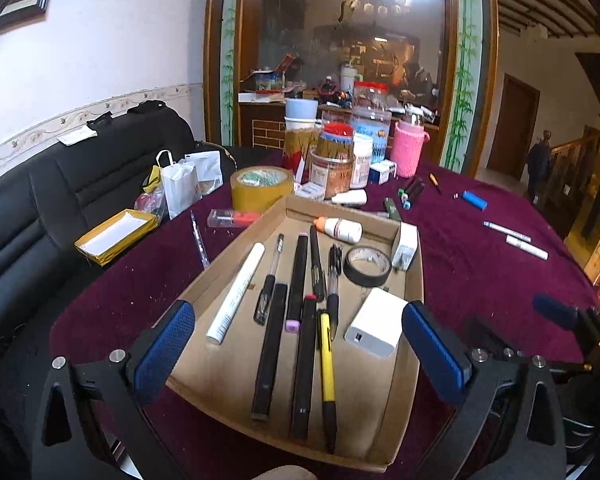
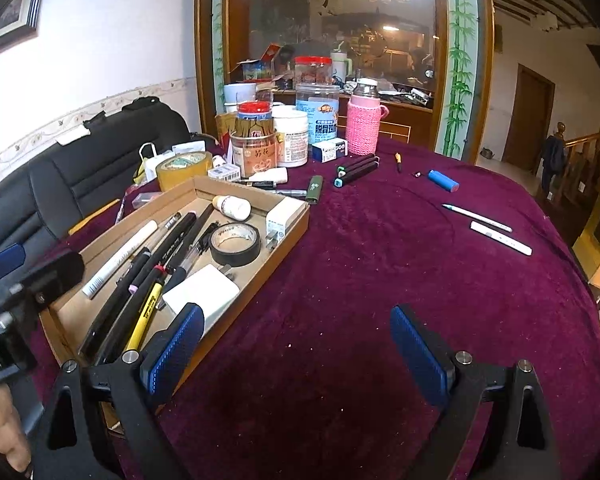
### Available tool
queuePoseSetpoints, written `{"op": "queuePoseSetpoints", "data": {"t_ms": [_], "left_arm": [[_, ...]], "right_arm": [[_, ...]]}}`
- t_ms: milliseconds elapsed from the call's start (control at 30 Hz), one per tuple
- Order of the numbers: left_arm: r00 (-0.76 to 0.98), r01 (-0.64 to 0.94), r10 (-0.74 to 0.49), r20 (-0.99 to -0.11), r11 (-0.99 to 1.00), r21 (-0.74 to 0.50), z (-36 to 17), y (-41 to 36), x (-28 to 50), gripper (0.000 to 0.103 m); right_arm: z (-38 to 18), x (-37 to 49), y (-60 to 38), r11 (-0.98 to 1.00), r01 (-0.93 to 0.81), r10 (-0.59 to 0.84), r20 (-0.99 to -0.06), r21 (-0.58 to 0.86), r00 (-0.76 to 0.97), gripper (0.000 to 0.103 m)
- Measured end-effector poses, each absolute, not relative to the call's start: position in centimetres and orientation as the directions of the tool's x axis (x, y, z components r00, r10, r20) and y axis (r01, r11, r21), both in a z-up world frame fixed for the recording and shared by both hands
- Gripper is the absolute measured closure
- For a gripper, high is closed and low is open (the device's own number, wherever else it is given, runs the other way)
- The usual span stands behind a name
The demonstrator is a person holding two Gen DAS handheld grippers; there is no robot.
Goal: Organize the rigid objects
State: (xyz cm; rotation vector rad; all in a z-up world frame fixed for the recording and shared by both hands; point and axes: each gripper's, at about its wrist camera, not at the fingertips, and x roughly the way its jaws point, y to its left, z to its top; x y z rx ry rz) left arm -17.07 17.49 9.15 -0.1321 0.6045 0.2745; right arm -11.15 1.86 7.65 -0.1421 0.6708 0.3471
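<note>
Jaws wide on both grippers; left gripper [image 1: 298, 344] straddles cardboard tray [image 1: 414, 280].

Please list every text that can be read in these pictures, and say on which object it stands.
"苏花", roughly, on the amber jar; not sharp.
Large blue characters on the blue-label tub: too blurred to read.
Print on the white marker, black tape roll, yellow pen and small blue-white box: too small to read.

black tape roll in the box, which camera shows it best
The right wrist view: the tape roll lies unobstructed, its top face and printed rim readable. The left wrist view shows it farther off and smaller, though also whole.
</note>
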Motion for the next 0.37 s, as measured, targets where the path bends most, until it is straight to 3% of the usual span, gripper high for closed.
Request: {"op": "queuePoseSetpoints", "data": {"t_ms": [367], "left_arm": [[0.739,-0.306,0.215,-0.638,0.951,-0.033,8.33,17.44,-16.56,0.0]], "right_arm": [[7.44,-11.49,2.82,0.924,-0.378,0.254,-0.639,-0.062,0.726,0.007]]}}
